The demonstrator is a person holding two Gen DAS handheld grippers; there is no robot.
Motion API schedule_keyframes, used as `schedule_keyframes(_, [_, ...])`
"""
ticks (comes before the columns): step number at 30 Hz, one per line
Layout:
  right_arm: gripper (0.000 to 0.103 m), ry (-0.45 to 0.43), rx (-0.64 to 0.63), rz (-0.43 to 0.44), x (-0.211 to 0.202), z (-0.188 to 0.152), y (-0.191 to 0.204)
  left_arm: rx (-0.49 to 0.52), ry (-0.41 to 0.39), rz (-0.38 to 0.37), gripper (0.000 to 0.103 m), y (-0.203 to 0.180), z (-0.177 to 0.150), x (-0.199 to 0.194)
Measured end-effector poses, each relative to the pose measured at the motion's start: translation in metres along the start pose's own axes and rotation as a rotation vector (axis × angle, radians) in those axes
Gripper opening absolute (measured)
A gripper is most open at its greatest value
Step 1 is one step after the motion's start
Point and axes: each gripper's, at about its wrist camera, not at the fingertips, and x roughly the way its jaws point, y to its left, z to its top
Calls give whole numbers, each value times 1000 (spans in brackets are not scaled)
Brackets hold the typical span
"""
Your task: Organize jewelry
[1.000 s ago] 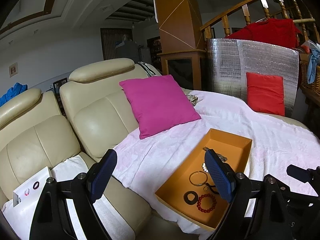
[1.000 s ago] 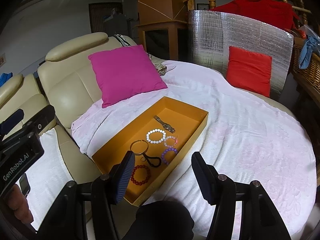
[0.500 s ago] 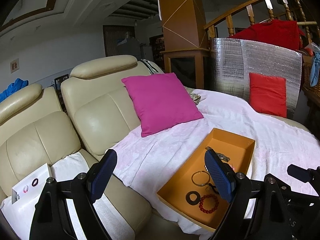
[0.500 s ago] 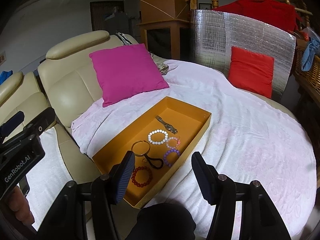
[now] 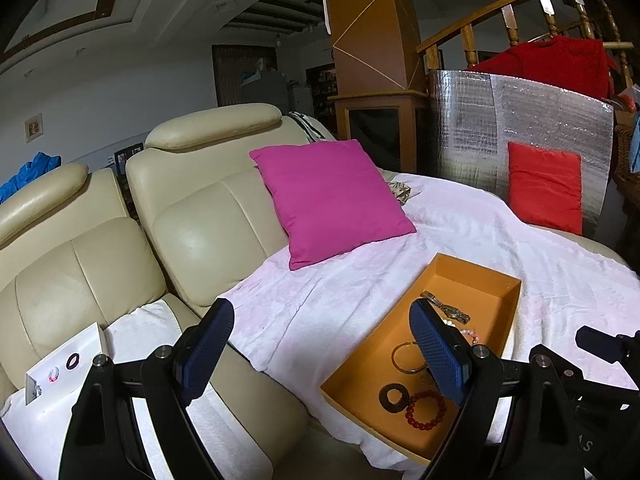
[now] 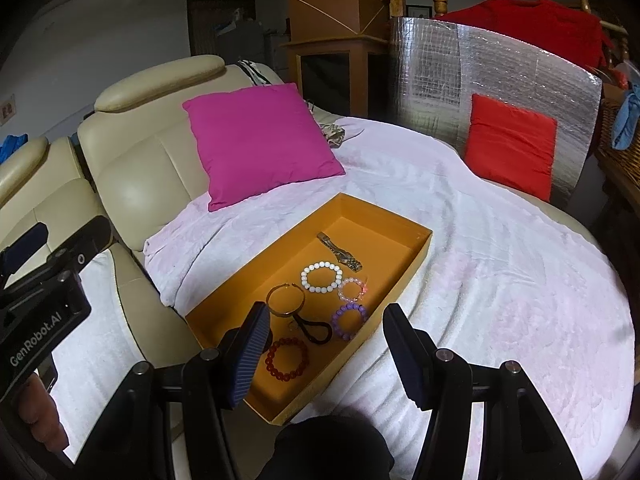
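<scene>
Readable writing: "GenRobot.AI" in white on the black body of the left gripper (image 6: pixel 44 320), seen at the left edge of the right wrist view; a fragment like "S" on dark hardware at the lower right of the left wrist view, otherwise illegible.

Around: cream leather recliner sofa (image 5: pixel 192 236) with a magenta square cushion (image 5: pixel 332 200) propped against its backrest; pale pink-white fleece blanket (image 6: pixel 500 280) spread over the seat; silver quilted foil panel (image 6: pixel 492 64) standing behind, with a red cushion (image 6: pixel 510 146) leaning on it; wooden stair railing (image 5: pixel 500 40) and orange-brown pillar (image 5: pixel 368 28) farther back. On the far left cushion, a white card (image 5: pixel 64 364) carrying two small rings, resting on a white towel. Nothing lying between either pair of fingers and the tray.

Container: shallow orange rectangular cardboard tray (image 6: pixel 416 256) on the blanket, just below the magenta cushion. Inside, toward the near half: metal-link wristwatch (image 6: pixel 340 251), white bead bracelet (image 6: pixel 321 277), pink bead bracelet (image 6: pixel 352 289), purple bead bracelet (image 6: pixel 349 320), thin gold bangle (image 6: pixel 285 300), black looped hair tie (image 6: pixel 314 330), red bead bracelet (image 6: pixel 287 358), and a dark flat ring (image 5: pixel 394 397) visible in the left wrist view beside the red beads. Far half of the tray bare.

Left gripper (image 5: pixel 320 356): blue-padded fingers spread wide, holding nothing, hovering over the sofa edge and tray's near corner. Right gripper (image 6: pixel 332 354): fingers moderately apart, empty, poised above the near end of the tray.
</scene>
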Motion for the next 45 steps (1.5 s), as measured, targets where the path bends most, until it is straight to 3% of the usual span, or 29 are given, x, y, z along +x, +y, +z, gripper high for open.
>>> schedule_keyframes(19, [63, 15, 8, 41, 23, 9, -5, 15, 28, 52, 90, -6, 2, 13])
schedule_keyframes(45, [63, -11, 45, 41, 19, 4, -26, 50, -9, 90, 90, -18, 5, -12])
